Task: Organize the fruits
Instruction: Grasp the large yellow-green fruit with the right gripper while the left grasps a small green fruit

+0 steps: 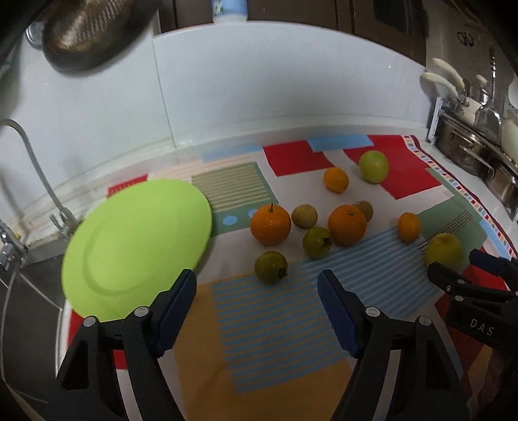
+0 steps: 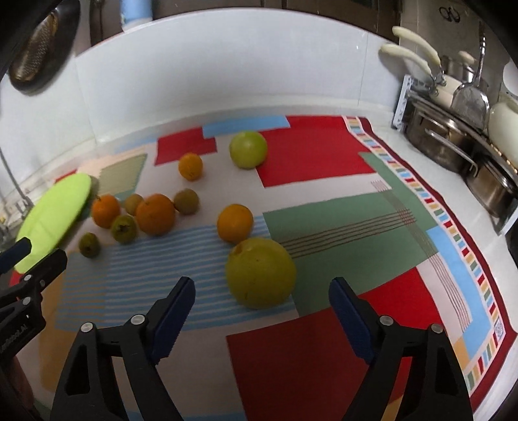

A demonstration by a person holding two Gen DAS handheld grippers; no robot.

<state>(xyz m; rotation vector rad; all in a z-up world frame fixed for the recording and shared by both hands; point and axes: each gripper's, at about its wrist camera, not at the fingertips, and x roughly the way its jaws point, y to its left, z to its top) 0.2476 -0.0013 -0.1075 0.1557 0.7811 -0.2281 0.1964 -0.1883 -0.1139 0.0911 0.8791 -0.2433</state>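
Several fruits lie loose on a patterned cloth [image 1: 268,324] [image 2: 340,233]. A small green fruit [image 1: 270,267] sits just beyond my left gripper [image 1: 257,285], which is open and holds nothing. Behind it are an orange [image 1: 270,224], another green fruit [image 1: 316,242] and a second orange [image 1: 347,225]. A large yellow-green fruit [image 2: 260,272] [image 1: 443,250] lies just ahead of my right gripper [image 2: 262,291], also open and empty. Farther back rest an orange [image 2: 234,222] and a green apple [image 2: 248,149] [image 1: 373,166]. A lime-green plate [image 1: 136,246] [image 2: 51,220] lies at the cloth's left edge.
A tap [image 1: 39,181] and sink lie left of the plate. Steel pots [image 2: 453,152] and cream-handled utensils [image 2: 411,48] stand in a rack at the right. A white tiled wall [image 1: 259,81] backs the counter. A dark colander [image 1: 87,29] hangs top left.
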